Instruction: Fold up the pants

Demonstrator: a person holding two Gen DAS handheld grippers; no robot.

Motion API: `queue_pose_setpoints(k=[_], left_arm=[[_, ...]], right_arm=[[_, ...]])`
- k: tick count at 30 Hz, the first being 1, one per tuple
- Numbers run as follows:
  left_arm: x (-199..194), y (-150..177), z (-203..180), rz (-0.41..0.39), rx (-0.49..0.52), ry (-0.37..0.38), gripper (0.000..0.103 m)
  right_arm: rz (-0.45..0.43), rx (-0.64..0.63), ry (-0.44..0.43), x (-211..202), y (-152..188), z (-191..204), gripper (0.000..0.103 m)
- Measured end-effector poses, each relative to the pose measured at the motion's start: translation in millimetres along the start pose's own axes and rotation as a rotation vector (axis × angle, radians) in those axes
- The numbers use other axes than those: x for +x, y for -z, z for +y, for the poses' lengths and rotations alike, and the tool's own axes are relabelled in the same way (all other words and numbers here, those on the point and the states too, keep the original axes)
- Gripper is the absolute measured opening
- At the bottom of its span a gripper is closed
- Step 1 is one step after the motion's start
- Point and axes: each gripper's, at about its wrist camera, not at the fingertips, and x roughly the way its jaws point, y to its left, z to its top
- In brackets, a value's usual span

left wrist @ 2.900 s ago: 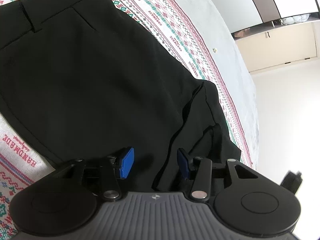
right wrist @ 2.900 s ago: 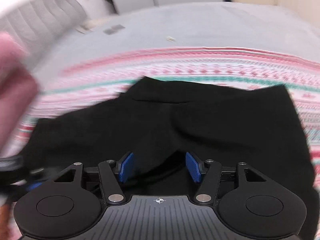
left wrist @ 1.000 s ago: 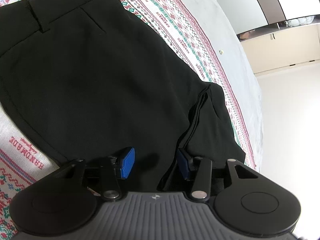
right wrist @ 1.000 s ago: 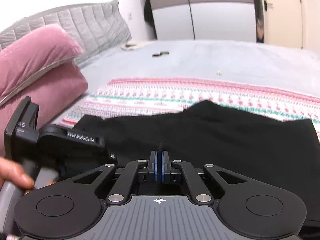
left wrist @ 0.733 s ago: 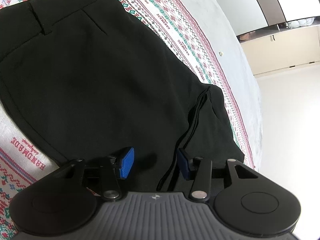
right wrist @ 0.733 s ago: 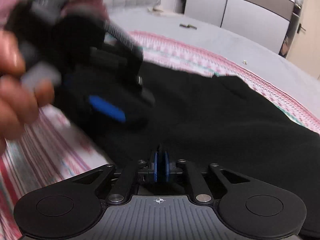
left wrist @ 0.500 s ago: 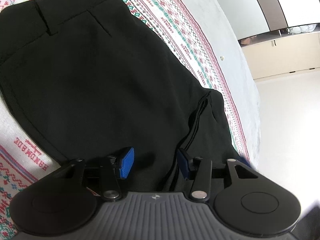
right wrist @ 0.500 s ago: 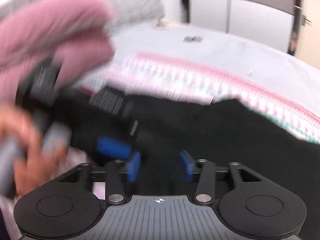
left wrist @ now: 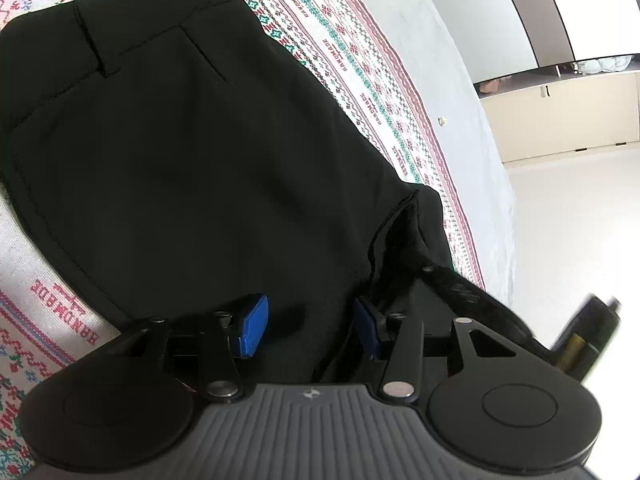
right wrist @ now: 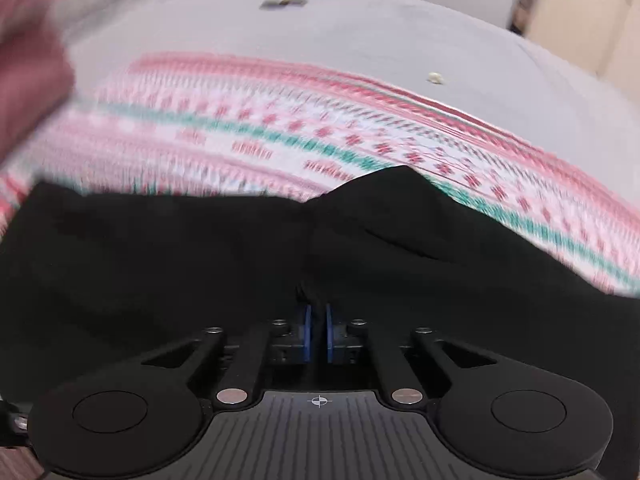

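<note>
Black pants (left wrist: 192,152) lie folded on a red, green and white patterned cloth (left wrist: 348,52) on a bed, waistband at the far left. My left gripper (left wrist: 308,330) is open, its blue pads just above the near edge of the pants, where layered hems show. In the blurred right wrist view the pants (right wrist: 200,256) fill the lower half. My right gripper (right wrist: 317,332) is shut on a pinch of the black fabric, which rises in a ridge ahead of it.
The patterned cloth (right wrist: 280,136) lies on a grey bedspread (right wrist: 360,32). A pink pillow (right wrist: 28,68) is at the left. Cabinets and pale floor (left wrist: 572,208) lie beyond the bed edge. Part of the right gripper's body (left wrist: 588,336) shows at the right.
My right gripper opened about half a second ago and has now shut on the pants fabric, swinging fast. The left gripper has stayed open and nearly still; the right gripper's body has entered its view.
</note>
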Motion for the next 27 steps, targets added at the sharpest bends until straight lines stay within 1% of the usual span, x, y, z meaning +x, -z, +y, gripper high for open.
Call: queue_pose_setpoints(k=[2, 4, 9, 11, 13, 14, 15, 16, 17, 19, 20, 21, 23, 25, 27], left_arm=[[1.3, 2.2, -1.1, 0.013, 0.003, 0.015, 0.072], [3.0, 3.6, -2.5, 0.02, 0.01, 0.019, 0.072], [3.2, 2.2, 0.9, 0.011, -0.004, 0.003, 0.072], [2.9, 1.8, 0.8, 0.01, -0.005, 0.005, 0.072], [2.6, 1.7, 0.6, 0.012, -0.005, 0.009, 0.072], [2.6, 1.7, 0.7, 0.012, -0.007, 0.01, 0.072], [2.4, 1.7, 0.8, 0.011, -0.009, 0.011, 0.072], [2.4, 2.0, 0.6, 0.012, -0.009, 0.012, 0.072], [2.5, 2.3, 0.4, 0.013, -0.009, 0.013, 0.072], [2.7, 3.0, 0.2, 0.015, -0.009, 0.018, 0.072], [2.9, 2.9, 0.1, 0.015, -0.009, 0.019, 0.072], [3.0, 3.1, 0.5, 0.015, -0.008, 0.018, 0.072], [3.1, 2.5, 2.3, 0.015, -0.01, 0.017, 0.072], [3.9, 2.7, 2.2, 0.015, -0.009, 0.017, 0.072], [5.3, 4.0, 0.9, 0.016, -0.004, 0.012, 0.072]], right_arm=[[-0.042, 0.069, -0.048, -10.9, 2.4, -14.9, 0.005], [-0.095, 0.098, -0.074, -21.1, 1.1, -21.0, 0.005], [-0.191, 0.145, -0.052, -32.7, -9.0, -23.1, 0.005], [-0.204, 0.181, -0.05, -20.8, -17.5, -17.7, 0.005], [-0.152, 0.174, -0.078, -5.9, -18.7, -14.5, 0.009], [-0.099, 0.149, -0.088, 5.9, -17.6, -9.7, 0.013], [-0.055, 0.125, -0.088, 13.2, -13.7, -5.2, 0.014], [-0.055, 0.114, -0.091, 13.0, -7.8, -3.2, 0.017], [-0.071, 0.12, -0.112, 8.0, -2.5, -5.1, 0.021], [-0.096, 0.172, -0.178, -8.1, 8.4, -16.1, 0.031], [-0.127, 0.192, -0.191, -20.9, 16.4, -21.7, 0.037], [-0.167, 0.182, -0.178, -34.3, 24.7, -24.1, 0.041], [-0.235, 0.116, -0.12, -56.4, 44.0, -23.1, 0.042], [-0.261, 0.022, -0.079, -76.2, 67.4, -19.2, 0.042], [-0.276, -0.08, -0.059, -93.6, 92.6, -15.4, 0.042]])
